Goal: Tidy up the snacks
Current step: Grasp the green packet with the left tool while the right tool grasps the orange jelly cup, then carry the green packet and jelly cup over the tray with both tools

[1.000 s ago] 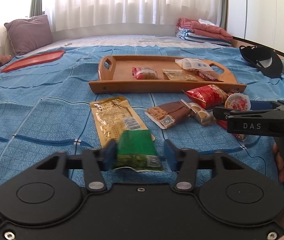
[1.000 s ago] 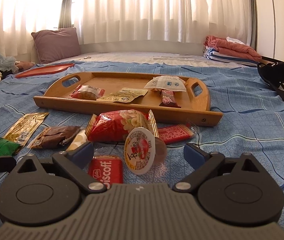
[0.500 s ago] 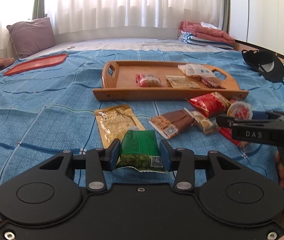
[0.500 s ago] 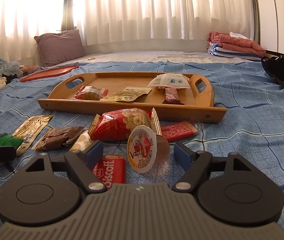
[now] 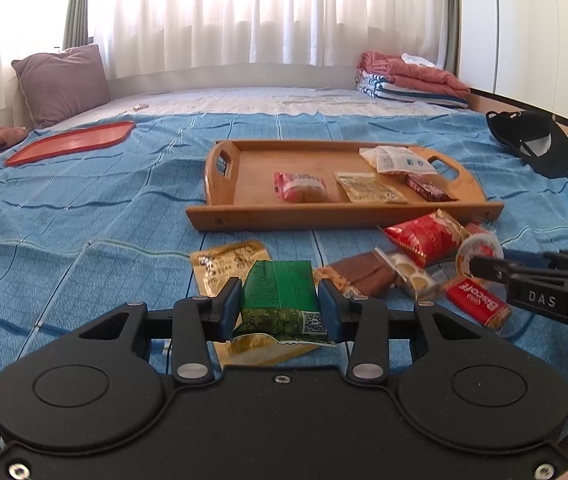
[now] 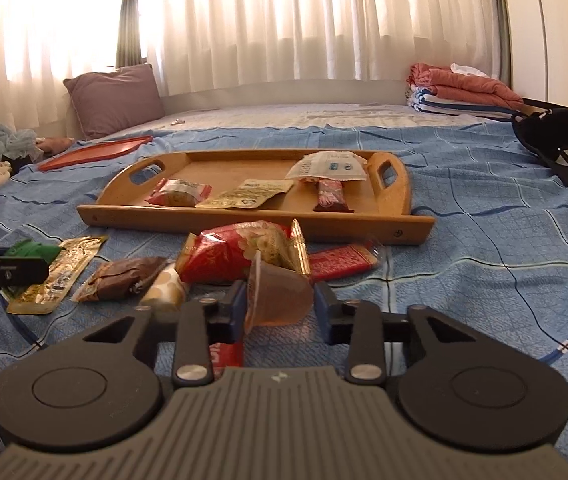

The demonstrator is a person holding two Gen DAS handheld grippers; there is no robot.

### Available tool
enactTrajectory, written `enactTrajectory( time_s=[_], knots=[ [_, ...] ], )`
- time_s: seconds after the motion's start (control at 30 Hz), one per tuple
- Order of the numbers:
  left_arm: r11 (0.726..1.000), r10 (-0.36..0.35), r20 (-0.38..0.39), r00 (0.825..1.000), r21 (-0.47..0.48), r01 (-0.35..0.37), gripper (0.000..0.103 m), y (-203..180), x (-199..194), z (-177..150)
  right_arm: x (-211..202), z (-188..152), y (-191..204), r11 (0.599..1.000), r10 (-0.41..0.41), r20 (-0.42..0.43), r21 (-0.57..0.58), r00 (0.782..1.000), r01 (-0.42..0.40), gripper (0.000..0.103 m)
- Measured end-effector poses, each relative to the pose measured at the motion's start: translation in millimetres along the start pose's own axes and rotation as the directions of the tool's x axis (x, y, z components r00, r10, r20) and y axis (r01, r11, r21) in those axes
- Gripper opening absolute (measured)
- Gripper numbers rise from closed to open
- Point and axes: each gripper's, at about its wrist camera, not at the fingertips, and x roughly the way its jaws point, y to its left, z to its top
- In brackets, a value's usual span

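Left tongs [image 5: 279,307] clamped on green snack packet [image 5: 279,300], held just above yellow sachet [image 5: 223,268] on blue bedspread [image 5: 83,216]. Right tongs [image 6: 277,307] closing around jelly cup [image 6: 277,300]; cup tipped on side between pads, left pad touching, right pad's contact unclear. Red crisp bag [image 6: 239,256], chocolate bar [image 6: 123,280], Biscoff pack [image 5: 478,304] lie loose near wooden tray [image 6: 243,216]. Tray holds four packets.

The left claw [image 5: 279,312] is gripping a green snack packet [image 5: 279,300] above a blue bedspread [image 5: 83,220], while a wooden tray [image 5: 243,212] is holding four snacks beyond.
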Motion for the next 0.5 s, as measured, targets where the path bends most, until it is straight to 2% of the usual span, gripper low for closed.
enactTrajectory(
  time_s=[0.23,0.3,0.5],
  knots=[
    [1.000,-0.013,0.005,1.000,-0.003,0.014,0.039,0,4,8,2,2,-7,0.999,0.023,-0.042,0.050,0.999,-0.020,0.043],
    [1.000,-0.023,0.002,1.000,-0.014,0.023,0.039,1,6,10,5,3,-9,0.997,0.034,-0.054,0.071,0.998,-0.030,0.039],
    [0.999,-0.033,0.018,0.999,-0.010,0.033,0.039,6,10,23,0,9,-10,0.993,0.042,-0.053,0.116,0.998,-0.036,0.038]
  ],
)
